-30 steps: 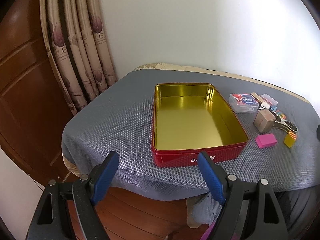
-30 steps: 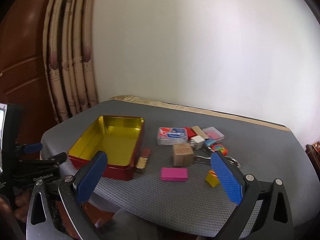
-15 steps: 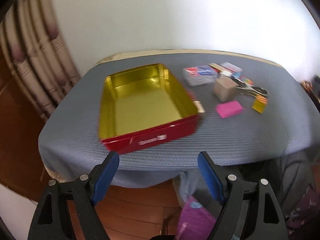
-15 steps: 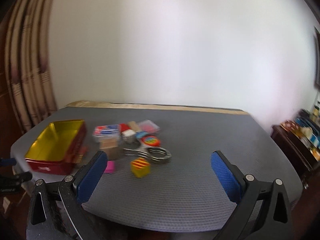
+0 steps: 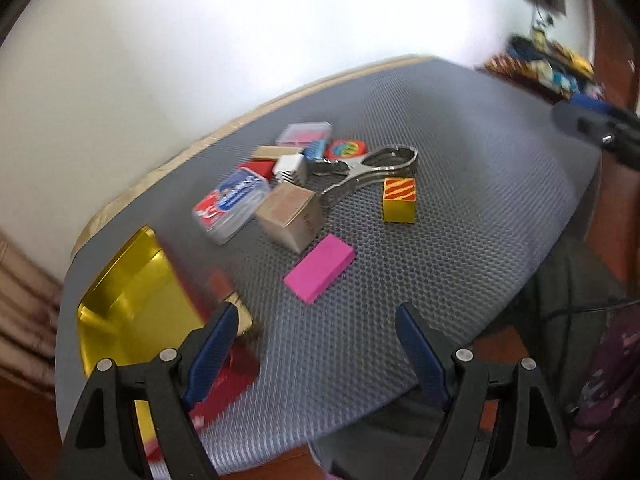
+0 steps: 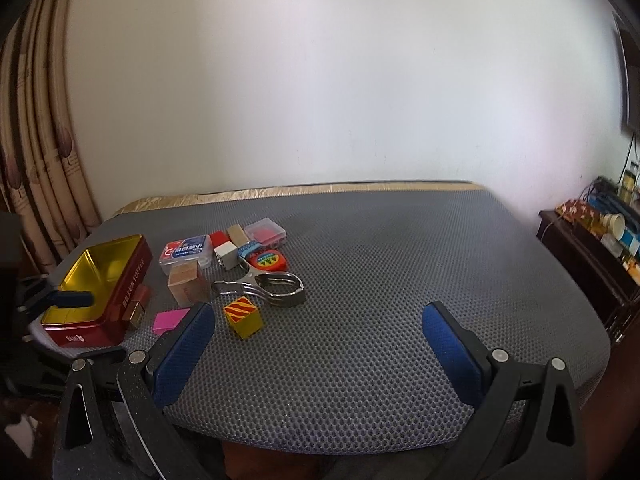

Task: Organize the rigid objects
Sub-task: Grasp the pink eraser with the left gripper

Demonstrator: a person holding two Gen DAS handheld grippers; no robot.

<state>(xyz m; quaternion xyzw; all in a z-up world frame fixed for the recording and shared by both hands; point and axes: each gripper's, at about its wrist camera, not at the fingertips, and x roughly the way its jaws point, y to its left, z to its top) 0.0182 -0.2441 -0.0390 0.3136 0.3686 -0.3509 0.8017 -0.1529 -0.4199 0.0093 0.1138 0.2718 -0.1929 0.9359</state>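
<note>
Tin (image 6: 100, 300) at table's (image 6: 380, 280) left edge, small objects (image 6: 232, 264) clustered just right.

Both wrist views look down from the near edge across the bench (image 6: 360, 260), sharing the red tin (image 5: 132, 304) and clutter.

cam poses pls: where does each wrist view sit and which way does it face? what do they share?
Left wrist: on the left gripper, at the table's near-left edge, tilted, facing the pink block and clutter; its open blue fingers show, the right gripper far right.
Right wrist: on the right gripper, near edge, facing the wall; open fingers show.
Shared: red tin, striped cube, metal clip.
</note>
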